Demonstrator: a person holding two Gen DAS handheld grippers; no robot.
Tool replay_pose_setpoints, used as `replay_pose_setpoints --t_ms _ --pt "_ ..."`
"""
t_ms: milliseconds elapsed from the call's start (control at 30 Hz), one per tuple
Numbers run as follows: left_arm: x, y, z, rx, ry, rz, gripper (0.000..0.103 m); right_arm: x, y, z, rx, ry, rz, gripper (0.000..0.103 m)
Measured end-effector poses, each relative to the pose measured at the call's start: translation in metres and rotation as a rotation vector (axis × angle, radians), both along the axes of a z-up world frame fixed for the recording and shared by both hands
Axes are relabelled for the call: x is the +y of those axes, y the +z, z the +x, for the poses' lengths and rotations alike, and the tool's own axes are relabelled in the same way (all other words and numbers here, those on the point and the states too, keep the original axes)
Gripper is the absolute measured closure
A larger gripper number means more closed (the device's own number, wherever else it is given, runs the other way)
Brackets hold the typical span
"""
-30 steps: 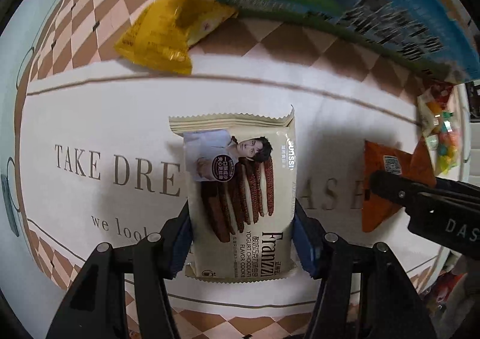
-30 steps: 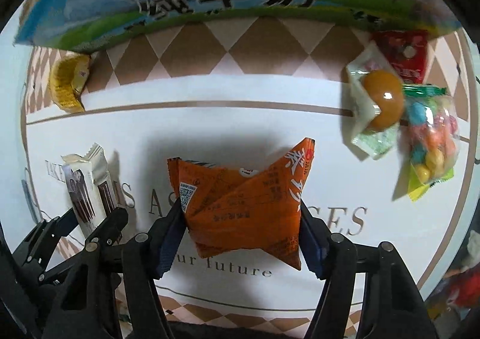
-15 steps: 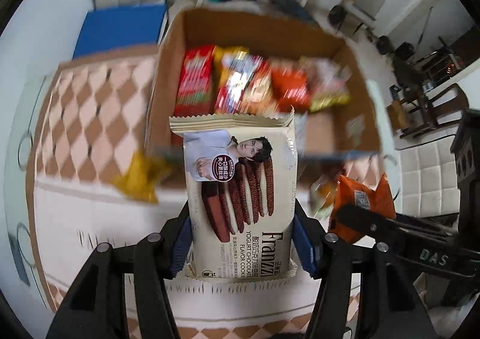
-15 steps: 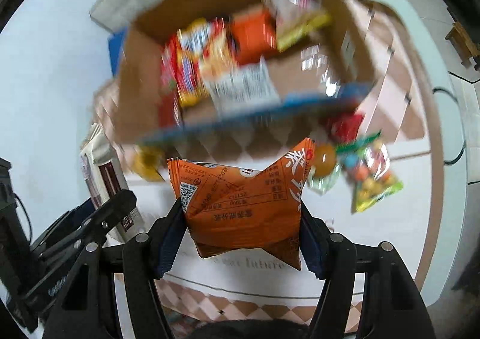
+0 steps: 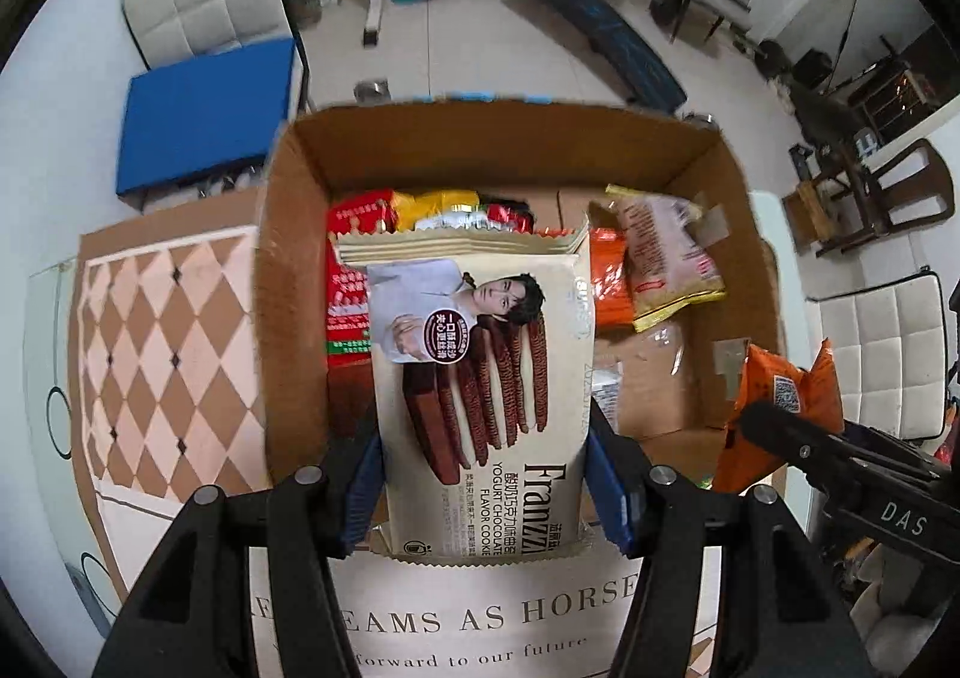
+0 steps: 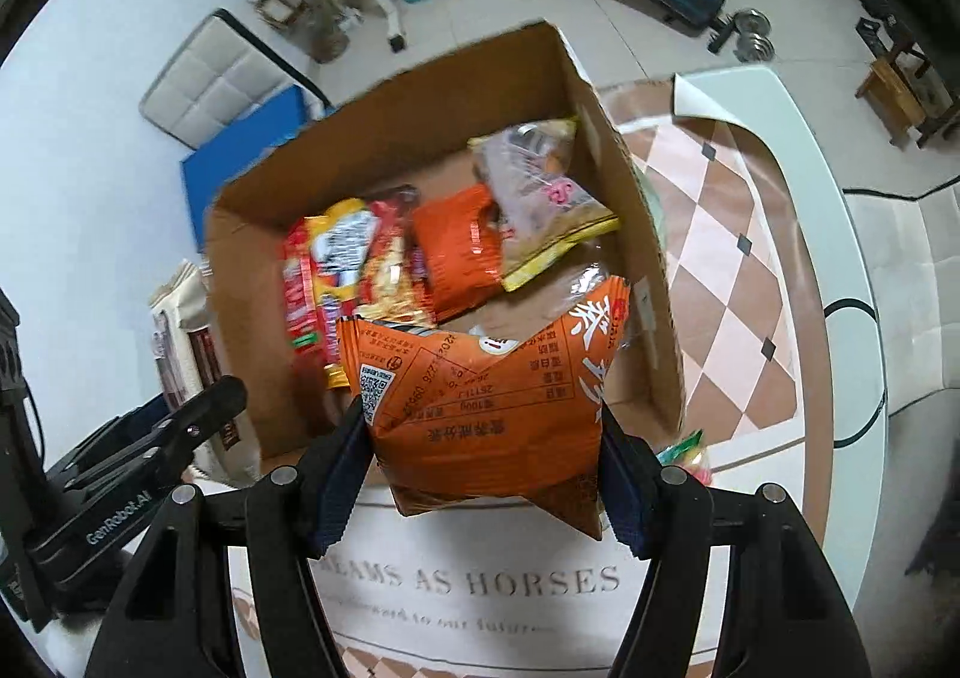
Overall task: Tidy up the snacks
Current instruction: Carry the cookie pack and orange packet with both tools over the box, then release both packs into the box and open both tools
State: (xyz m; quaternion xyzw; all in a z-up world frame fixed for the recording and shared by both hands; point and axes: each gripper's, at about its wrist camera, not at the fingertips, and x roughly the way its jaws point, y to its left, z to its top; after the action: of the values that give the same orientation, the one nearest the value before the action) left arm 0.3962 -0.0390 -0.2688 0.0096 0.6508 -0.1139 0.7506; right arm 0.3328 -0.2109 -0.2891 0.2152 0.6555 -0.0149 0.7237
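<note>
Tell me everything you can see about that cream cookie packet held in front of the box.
The cookie packet is a cream, slightly glossy wrapper with zigzag-crimped ends. It shows a man's photo, chocolate sandwich cookies and the words "Franzzi, yogurt chocolate flavor cookie". It looks sealed and full. The left gripper clamps its lower sides between blue pads, holding it lengthwise above the open cardboard box of snacks.

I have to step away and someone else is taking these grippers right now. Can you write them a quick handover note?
Left tongs: shut on the cookie pack, held over the cardboard box.
Right tongs: shut on the orange snack bag, at the box's near edge.
Done: several snacks already lie in the box.
Left: release both packs into the box; a candy bag is still on the table.
</note>
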Motion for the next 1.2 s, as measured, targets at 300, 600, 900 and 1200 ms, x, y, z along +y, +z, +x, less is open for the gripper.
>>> replay_pose_setpoints --t_ms 300,600,900,1200 --pt "0.000 -0.053 0.022 0.144 0.002 0.031 0.046 -0.006 -0.044 0.020 0.093 -0.018 -0.036 0.033" --pt "-0.002 -0.069 0.020 0.208 -0.012 0.055 0.045 -0.009 -0.062 0.025 0.157 -0.026 -0.043 0.025" --pt "0.004 -0.058 0.023 0.209 0.030 0.047 0.020 0.000 -0.062 0.023 0.186 0.025 -0.087 0.012" --pt "0.005 -0.025 0.015 0.131 0.031 0.038 0.019 0.009 -0.038 0.018 0.127 0.085 -0.142 0.011"
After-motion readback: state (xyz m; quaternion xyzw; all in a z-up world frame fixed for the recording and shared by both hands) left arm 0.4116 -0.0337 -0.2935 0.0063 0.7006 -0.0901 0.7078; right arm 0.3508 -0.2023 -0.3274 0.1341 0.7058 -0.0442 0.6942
